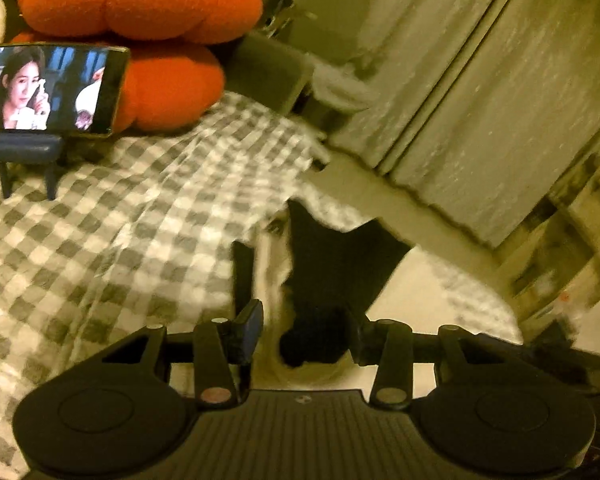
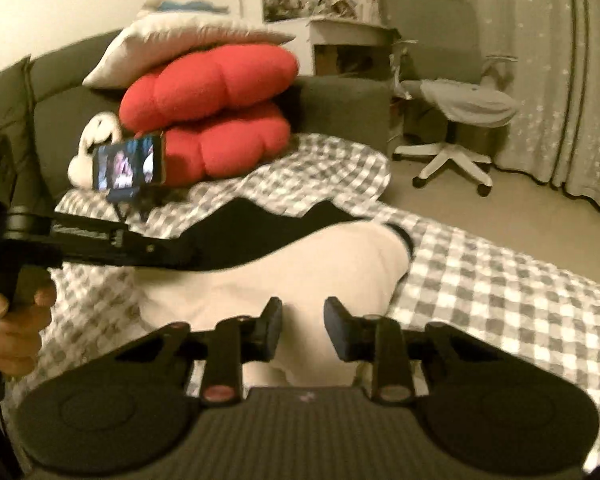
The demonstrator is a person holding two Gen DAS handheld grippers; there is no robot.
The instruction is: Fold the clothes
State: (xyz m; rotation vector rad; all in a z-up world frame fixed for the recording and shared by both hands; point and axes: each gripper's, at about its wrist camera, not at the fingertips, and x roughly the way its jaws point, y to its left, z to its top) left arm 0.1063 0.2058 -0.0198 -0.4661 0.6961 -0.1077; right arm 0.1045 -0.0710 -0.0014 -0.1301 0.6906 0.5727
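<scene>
A cream-and-black garment lies on the checked bed, bunched and not yet folded flat. The left claw pinches its black part, lifted; the right claw hangs spread just above the cream cloth, so most folding seems left.

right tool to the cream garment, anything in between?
Nothing visible. The right tool hangs open directly over the cream garment on the checkered bedspread, with a clear gap. The left tool comes in from the left at the garment's black part, off to the side of that path.
</scene>
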